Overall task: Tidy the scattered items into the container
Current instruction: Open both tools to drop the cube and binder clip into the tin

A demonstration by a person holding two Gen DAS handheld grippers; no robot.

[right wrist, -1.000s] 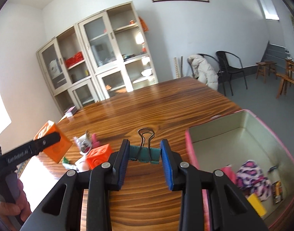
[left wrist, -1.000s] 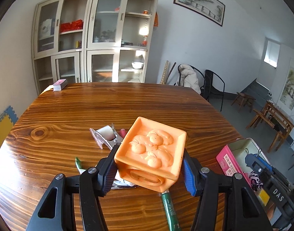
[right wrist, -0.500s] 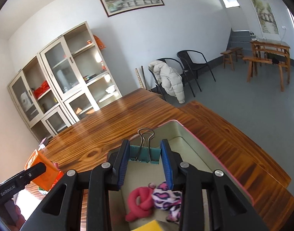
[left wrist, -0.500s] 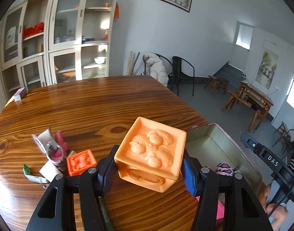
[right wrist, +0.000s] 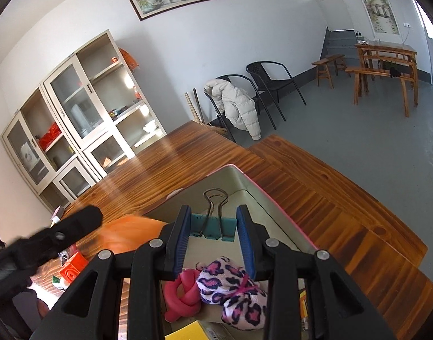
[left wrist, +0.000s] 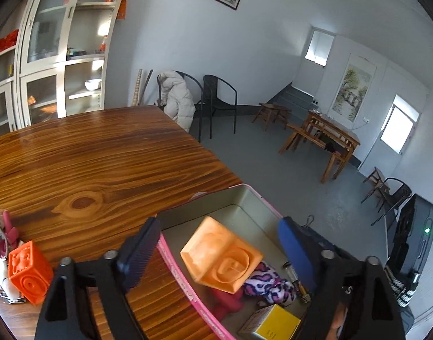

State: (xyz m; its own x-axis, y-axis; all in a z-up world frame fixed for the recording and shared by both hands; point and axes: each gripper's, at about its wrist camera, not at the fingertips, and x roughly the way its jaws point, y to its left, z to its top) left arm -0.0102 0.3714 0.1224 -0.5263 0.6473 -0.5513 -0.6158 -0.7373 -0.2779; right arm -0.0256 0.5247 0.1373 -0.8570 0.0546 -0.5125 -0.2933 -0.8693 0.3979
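Over the pink tin [left wrist: 171, 266], the left tool [left wrist: 216, 249] was opening, its light rubbery block [left wrist: 222, 260] free; the right tool [right wrist: 213, 235] pinched a stiff binder clip [right wrist: 212, 225] by its body.

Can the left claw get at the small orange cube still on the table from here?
Probably yes. The left claw is opening, the pale orange block dropping free into the tin, and nothing blocks the small orange cube on the table.
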